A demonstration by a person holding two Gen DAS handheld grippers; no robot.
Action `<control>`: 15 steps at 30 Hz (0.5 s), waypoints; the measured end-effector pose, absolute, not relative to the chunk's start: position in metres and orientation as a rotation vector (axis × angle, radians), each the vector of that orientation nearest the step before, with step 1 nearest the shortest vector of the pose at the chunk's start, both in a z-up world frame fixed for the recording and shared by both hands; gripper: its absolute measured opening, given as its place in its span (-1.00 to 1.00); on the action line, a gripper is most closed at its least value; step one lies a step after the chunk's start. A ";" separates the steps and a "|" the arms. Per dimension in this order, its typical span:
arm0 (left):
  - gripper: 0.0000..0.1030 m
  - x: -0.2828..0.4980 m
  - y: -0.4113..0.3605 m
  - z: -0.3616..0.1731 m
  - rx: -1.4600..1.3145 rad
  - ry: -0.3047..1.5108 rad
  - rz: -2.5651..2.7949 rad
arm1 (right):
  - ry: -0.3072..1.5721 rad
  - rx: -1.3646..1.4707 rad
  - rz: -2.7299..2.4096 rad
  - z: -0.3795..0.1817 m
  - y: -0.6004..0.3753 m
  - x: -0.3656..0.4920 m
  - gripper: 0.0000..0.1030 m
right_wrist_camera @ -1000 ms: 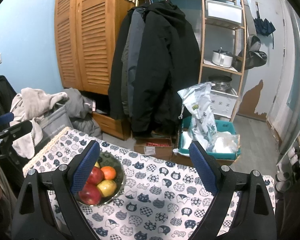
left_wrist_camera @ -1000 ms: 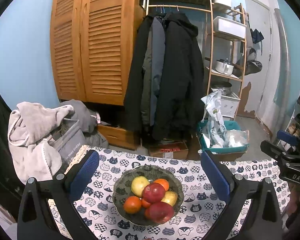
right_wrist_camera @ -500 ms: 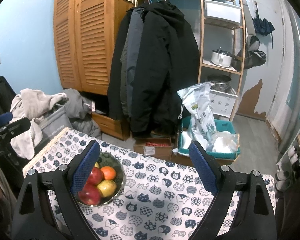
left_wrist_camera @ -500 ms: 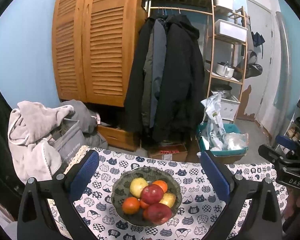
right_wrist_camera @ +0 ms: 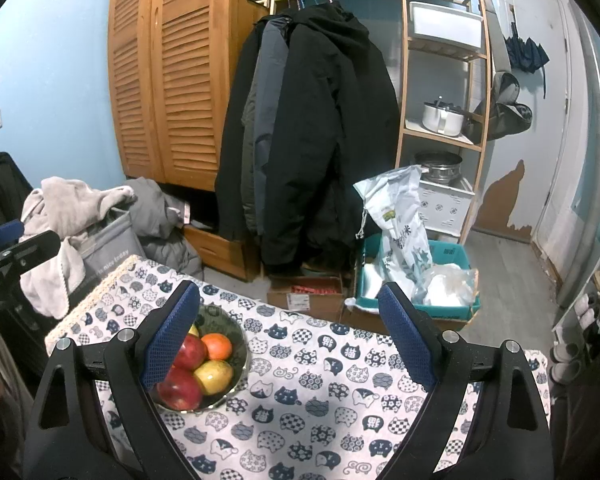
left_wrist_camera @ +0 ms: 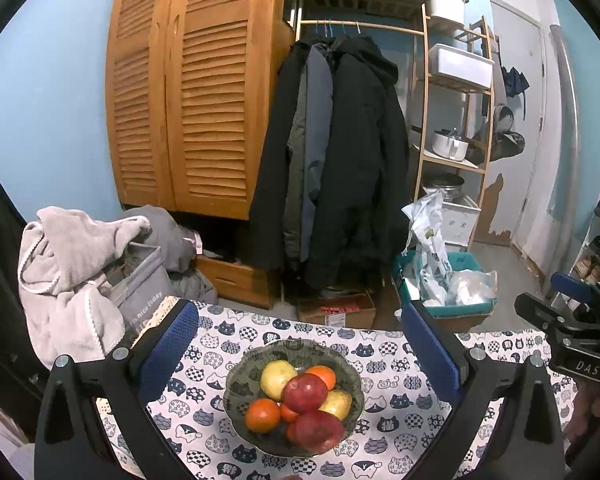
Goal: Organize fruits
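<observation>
A dark green bowl (left_wrist_camera: 240, 380) on the cat-print tablecloth (left_wrist_camera: 384, 360) holds red apples (left_wrist_camera: 305, 392), yellow apples (left_wrist_camera: 277, 374) and oranges (left_wrist_camera: 262, 415). My left gripper (left_wrist_camera: 298, 320) is open and empty, hovering above and in front of the bowl. The bowl's rim (right_wrist_camera: 242, 344) shows at the left in the right wrist view, partly behind the left finger. My right gripper (right_wrist_camera: 290, 304) is open and empty over the bare cloth (right_wrist_camera: 320, 380) to the right of the bowl.
Beyond the table's far edge stand a wooden wardrobe (left_wrist_camera: 188, 100), hanging coats (left_wrist_camera: 340, 160), a shelf rack (right_wrist_camera: 444, 92), a teal bin with bags (right_wrist_camera: 412, 276) and a cardboard box (right_wrist_camera: 308, 292). A laundry basket with a robe (left_wrist_camera: 80, 272) sits left of the table.
Both views have shifted slightly; the left gripper has risen or tilted up a little, so the bowl sits a bit lower in its view. Both grippers stay open.
</observation>
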State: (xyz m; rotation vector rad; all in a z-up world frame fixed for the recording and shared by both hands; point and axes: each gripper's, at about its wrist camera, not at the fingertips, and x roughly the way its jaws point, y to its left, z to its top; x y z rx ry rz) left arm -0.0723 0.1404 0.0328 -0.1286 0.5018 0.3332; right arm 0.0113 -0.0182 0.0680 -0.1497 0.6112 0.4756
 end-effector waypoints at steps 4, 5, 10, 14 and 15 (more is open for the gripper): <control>0.99 -0.073 0.142 0.032 -0.135 0.500 0.327 | 0.611 -0.150 0.475 0.068 -0.019 0.011 0.74; 0.99 -0.073 0.142 0.032 -0.136 0.499 0.327 | 0.611 -0.150 0.475 0.069 -0.019 0.011 0.74; 0.99 -0.073 0.141 0.033 -0.135 0.496 0.326 | 0.612 -0.151 0.475 0.068 -0.019 0.011 0.74; 0.99 -0.074 0.137 0.035 -0.125 0.491 0.324 | 0.611 -0.150 0.475 0.069 -0.020 0.011 0.74; 0.99 -0.074 0.137 0.035 -0.123 0.490 0.325 | 0.610 -0.150 0.474 0.069 -0.020 0.011 0.74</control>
